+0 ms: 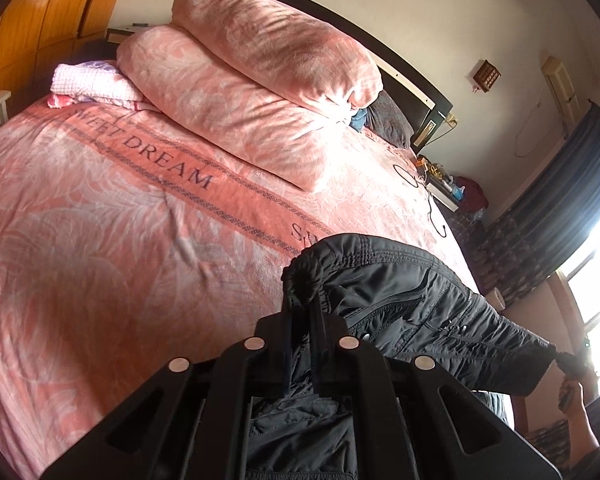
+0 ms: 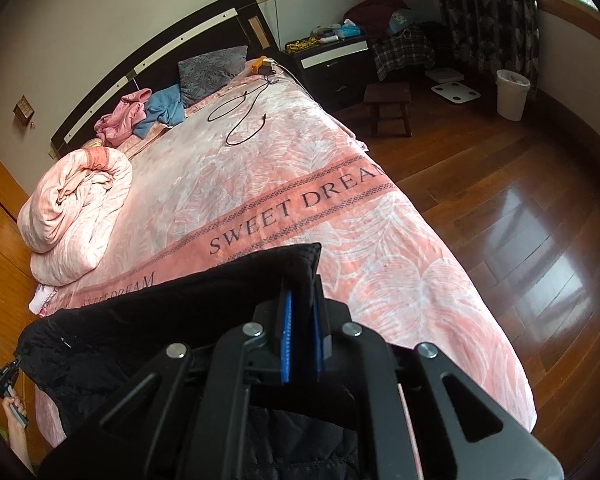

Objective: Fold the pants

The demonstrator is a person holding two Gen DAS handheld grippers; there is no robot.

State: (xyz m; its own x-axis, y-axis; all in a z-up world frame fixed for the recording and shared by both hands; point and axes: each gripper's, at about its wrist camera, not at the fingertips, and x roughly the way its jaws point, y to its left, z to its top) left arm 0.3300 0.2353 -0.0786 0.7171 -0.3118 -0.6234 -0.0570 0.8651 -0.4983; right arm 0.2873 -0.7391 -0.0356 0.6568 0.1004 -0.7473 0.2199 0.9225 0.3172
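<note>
Black pants (image 1: 412,280); pink leaf-patterned bedspread (image 1: 100,220); blue-padded jaws.

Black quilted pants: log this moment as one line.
left gripper shut on black quilted pants | right gripper shut on pants | pants above pink bedspread

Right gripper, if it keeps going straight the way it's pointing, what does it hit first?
Most likely the pink bedspread. The right gripper, shut on the black pants, points down over the bed, with nothing else visible ahead; depth is unclear.
</note>
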